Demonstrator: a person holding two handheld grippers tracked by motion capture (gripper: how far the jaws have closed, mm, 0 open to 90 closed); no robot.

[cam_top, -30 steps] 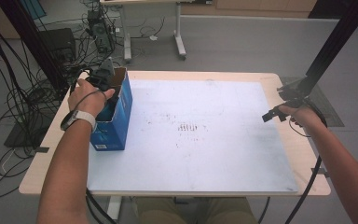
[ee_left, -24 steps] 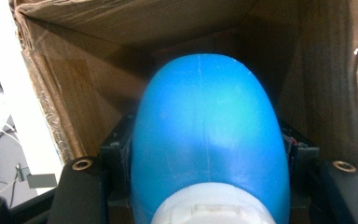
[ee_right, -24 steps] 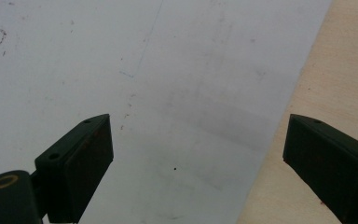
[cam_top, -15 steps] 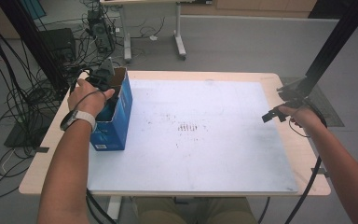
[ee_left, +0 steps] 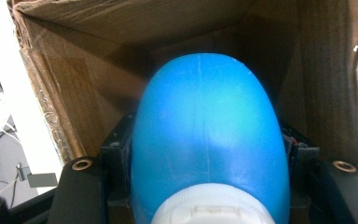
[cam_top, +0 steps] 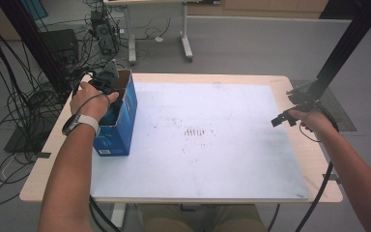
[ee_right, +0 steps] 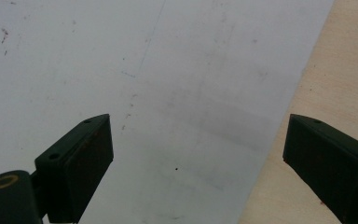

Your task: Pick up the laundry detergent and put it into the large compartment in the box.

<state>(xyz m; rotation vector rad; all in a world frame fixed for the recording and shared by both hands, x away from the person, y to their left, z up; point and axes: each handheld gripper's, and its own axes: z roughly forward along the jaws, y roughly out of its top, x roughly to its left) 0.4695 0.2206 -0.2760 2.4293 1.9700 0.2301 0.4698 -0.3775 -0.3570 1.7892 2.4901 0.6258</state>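
Nothing has shifted since the frames half a second and a second earlier: both forearms, the box and both tools sit where they did, at the left and right edges of the high view.

At upper left of the high view, the left gripper (cam_top: pixel 112 89) reaches down into the open top of a tall blue cardboard box (cam_top: pixel 121 126) with a raw brown inside, which stands on the left edge of the white board (cam_top: pixel 207 145) covering the pale wooden table (cam_top: pixel 314 164). In the left gripper view its jaws are clamped on a rounded, glossy blue plastic bottle (ee_left: pixel 205 140) with a white cap (ee_left: pixel 214 207) at the bottom of the frame; the black pads press its two sides at lower left and lower right, and the bottle's domed end points into the box, brown corrugated walls (ee_left: pixel 74 88) all around it. Whether the bottle touches the box floor cannot be told.

At the right edge of the high view, the right gripper (cam_top: pixel 284 119) hangs over the board's right border. In the right gripper view its jaws stand wide apart with nothing between them, the left pad over the white board, the right over the bare wood
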